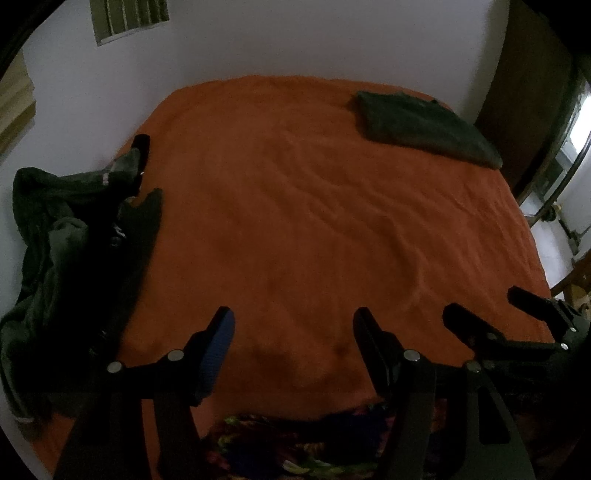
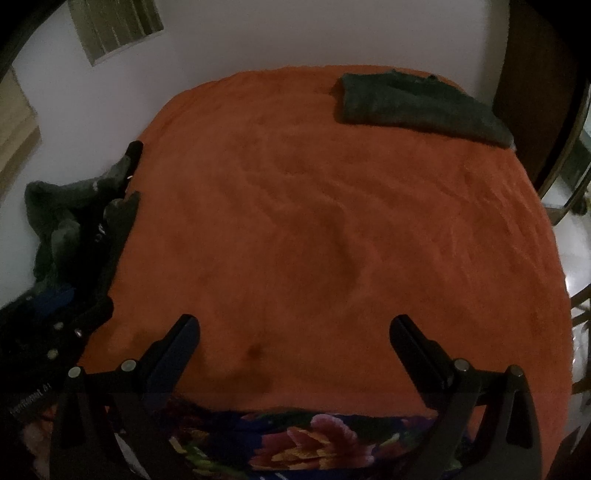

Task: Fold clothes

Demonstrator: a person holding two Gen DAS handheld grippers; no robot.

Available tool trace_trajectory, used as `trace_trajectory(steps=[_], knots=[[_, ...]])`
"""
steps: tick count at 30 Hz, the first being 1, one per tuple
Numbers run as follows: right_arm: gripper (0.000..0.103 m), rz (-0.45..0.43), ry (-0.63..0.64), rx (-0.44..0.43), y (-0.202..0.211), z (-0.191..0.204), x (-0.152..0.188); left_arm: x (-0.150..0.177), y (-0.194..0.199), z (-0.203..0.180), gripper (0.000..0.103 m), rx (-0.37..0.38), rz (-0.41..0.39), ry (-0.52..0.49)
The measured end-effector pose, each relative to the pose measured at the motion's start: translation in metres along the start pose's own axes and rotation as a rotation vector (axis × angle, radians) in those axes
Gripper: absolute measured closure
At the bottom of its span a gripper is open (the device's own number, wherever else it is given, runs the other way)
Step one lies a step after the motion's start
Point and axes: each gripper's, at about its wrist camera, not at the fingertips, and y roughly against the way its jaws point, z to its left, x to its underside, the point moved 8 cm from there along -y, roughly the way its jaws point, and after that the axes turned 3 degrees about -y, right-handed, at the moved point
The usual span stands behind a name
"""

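Note:
A folded dark green garment (image 1: 428,127) (image 2: 424,107) lies flat at the far right corner of the orange bed cover (image 1: 295,206) (image 2: 314,221). A heap of unfolded dark clothes (image 1: 70,251) (image 2: 77,225) is bunched along the bed's left edge. My left gripper (image 1: 293,325) hovers open over the near middle of the cover, holding nothing. My right gripper (image 2: 295,328) is also open and empty; in the left wrist view it (image 1: 484,302) shows at the lower right, close beside the left one.
A floral patterned cloth (image 2: 295,443) (image 1: 295,439) lies along the near edge under the grippers. A white wall with a louvred vent (image 1: 129,18) backs the bed. A dark door (image 1: 532,96) and a metal frame (image 1: 554,177) stand to the right.

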Motion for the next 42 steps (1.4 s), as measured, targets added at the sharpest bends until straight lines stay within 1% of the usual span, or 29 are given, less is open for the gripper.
trace_trajectory(steps=[3,5,7,8,9,11,13,14,17,19,21,23,25,31,42], knots=[[0.000,-0.046,0.007,0.004,0.005,0.002,0.000,0.003,0.002,-0.009,0.035,0.008,0.013,0.005],[0.000,-0.077,0.012,0.006,0.008,0.004,0.000,0.005,0.002,-0.012,0.035,0.071,0.039,0.038],[0.000,-0.108,0.017,0.009,0.012,0.005,0.000,0.002,-0.004,-0.006,0.035,0.099,0.065,0.056],[0.000,-0.104,0.012,0.006,0.011,0.006,0.001,0.000,-0.008,-0.003,0.035,0.112,0.076,0.064],[0.000,-0.097,0.006,0.006,0.005,0.006,0.005,-0.002,-0.010,-0.001,0.035,0.109,0.073,0.061],[0.000,-0.083,0.002,0.016,0.007,0.001,0.017,-0.006,-0.013,0.010,0.035,0.101,0.050,0.053],[0.000,-0.066,-0.004,0.015,0.007,-0.008,0.023,-0.009,-0.024,0.013,0.035,0.080,0.043,0.041],[0.000,-0.054,-0.001,0.023,0.003,-0.004,0.022,-0.013,-0.029,0.022,0.035,0.078,0.041,0.039],[0.000,-0.039,0.028,0.033,0.002,0.005,0.005,-0.012,-0.043,0.024,0.035,0.054,0.029,0.030],[0.000,-0.042,0.033,0.030,0.003,0.008,0.004,0.002,-0.040,0.014,0.035,0.045,0.017,0.035],[0.000,-0.043,0.030,0.025,0.002,0.007,0.004,0.006,-0.027,0.004,0.035,0.035,0.009,0.032],[0.000,-0.039,0.025,0.021,0.002,0.005,0.001,0.011,-0.029,0.004,0.035,0.031,0.010,0.031],[0.000,-0.034,0.021,0.018,0.002,0.002,-0.001,0.011,-0.023,0.002,0.035,0.040,0.018,0.031],[0.000,-0.030,0.014,0.016,0.002,0.001,0.000,0.008,-0.022,-0.002,0.035,0.027,0.043,0.034],[0.000,-0.039,0.014,0.015,0.000,0.003,0.008,0.007,-0.018,0.000,0.035,0.029,0.053,0.035]])
